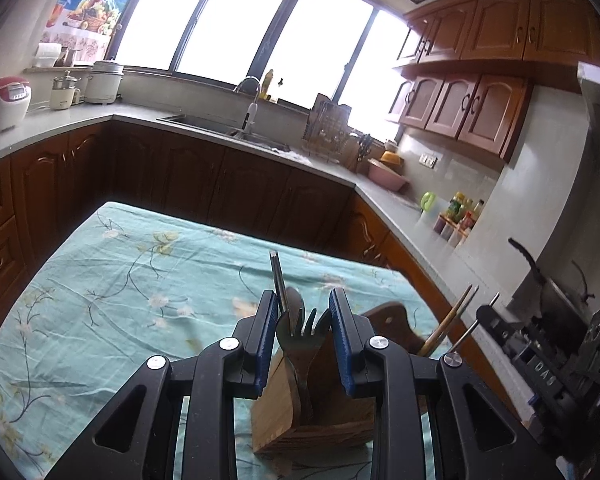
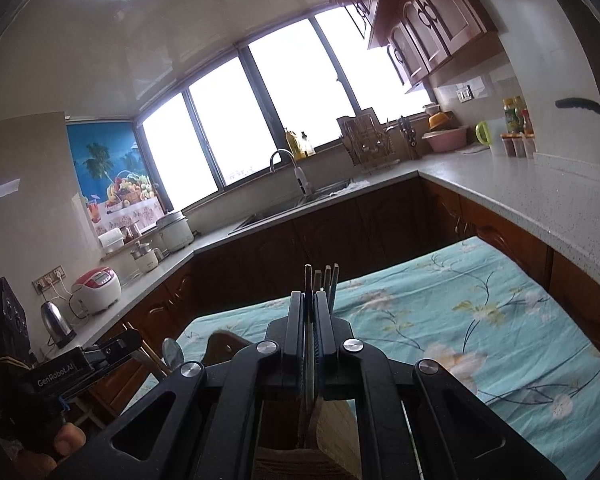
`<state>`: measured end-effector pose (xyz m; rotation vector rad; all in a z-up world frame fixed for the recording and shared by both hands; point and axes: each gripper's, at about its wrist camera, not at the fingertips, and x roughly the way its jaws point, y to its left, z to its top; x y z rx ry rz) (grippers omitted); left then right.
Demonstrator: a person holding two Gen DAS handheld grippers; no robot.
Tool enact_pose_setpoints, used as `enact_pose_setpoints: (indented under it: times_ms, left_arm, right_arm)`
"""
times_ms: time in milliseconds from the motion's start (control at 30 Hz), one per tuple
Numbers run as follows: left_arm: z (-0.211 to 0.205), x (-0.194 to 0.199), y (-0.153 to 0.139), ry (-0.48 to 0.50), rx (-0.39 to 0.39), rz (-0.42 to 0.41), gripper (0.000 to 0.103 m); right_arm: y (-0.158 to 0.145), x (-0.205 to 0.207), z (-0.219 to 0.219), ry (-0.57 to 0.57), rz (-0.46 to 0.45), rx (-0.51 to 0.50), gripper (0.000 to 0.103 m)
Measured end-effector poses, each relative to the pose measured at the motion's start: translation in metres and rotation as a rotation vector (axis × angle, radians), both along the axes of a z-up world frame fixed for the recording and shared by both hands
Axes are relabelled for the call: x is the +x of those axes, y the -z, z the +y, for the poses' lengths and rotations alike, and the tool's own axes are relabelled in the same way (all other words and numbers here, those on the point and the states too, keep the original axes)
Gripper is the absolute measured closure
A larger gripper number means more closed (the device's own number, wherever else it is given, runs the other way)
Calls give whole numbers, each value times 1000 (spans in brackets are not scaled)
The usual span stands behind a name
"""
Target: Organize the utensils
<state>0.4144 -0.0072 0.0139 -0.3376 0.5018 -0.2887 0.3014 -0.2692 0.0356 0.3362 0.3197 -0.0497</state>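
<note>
A wooden utensil holder (image 1: 320,412) stands on the table with the teal floral cloth (image 1: 120,280). Forks and a spoon (image 1: 300,328) stand upright in it, with a thin metal rod (image 1: 278,280) beside them. My left gripper (image 1: 304,312) is open, its blue pads either side of the utensil tops, touching nothing I can see. My right gripper (image 2: 309,304) is shut on several chopsticks (image 2: 322,278), held upright over the holder (image 2: 332,420). More chopsticks (image 1: 448,324) stick up at the holder's right.
A dark wooden board (image 1: 392,324) lies behind the holder. Brown cabinets and a grey counter ring the table, with a sink (image 1: 228,128), rice cookers (image 1: 4,100), a dish rack (image 1: 328,128) and spice jars (image 1: 460,216). The left gripper body shows in the right wrist view (image 2: 60,372).
</note>
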Motion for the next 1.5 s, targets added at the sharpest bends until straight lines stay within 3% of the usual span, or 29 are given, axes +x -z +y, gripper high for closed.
enact_pose_setpoints:
  times_ms: [167, 933, 1000, 1067, 1100, 1200, 1267, 1333, 1500]
  left_arm:
    - [-5, -4, 1, 6, 34, -3, 77]
    - [3, -13, -1, 14, 39, 1, 74]
    - [1, -15, -2, 15, 40, -2, 69]
    - [1, -17, -3, 12, 41, -5, 62]
    - [1, -18, -3, 11, 41, -6, 61]
    - [2, -20, -4, 10, 42, -6, 55]
    - [3, -24, -5, 5, 44, -12, 48]
    - [4, -30, -6, 0, 47, -22, 39]
    - [10, -42, -5, -3, 42, -23, 25]
  right_arm:
    - [2, -1, -3, -2, -1, 13, 99]
    - [3, 2, -6, -24, 27, 44, 91]
    - [4, 2, -7, -22, 31, 51, 83]
    - [3, 2, -8, -24, 30, 59, 64]
    - [3, 1, -8, -22, 28, 61, 59]
    - [2, -2, -8, -24, 21, 64, 55]
    - [1, -3, -8, -22, 19, 70, 39]
    - [0, -6, -9, -14, 12, 70, 30]
    - [-5, -15, -10, -6, -4, 70, 19]
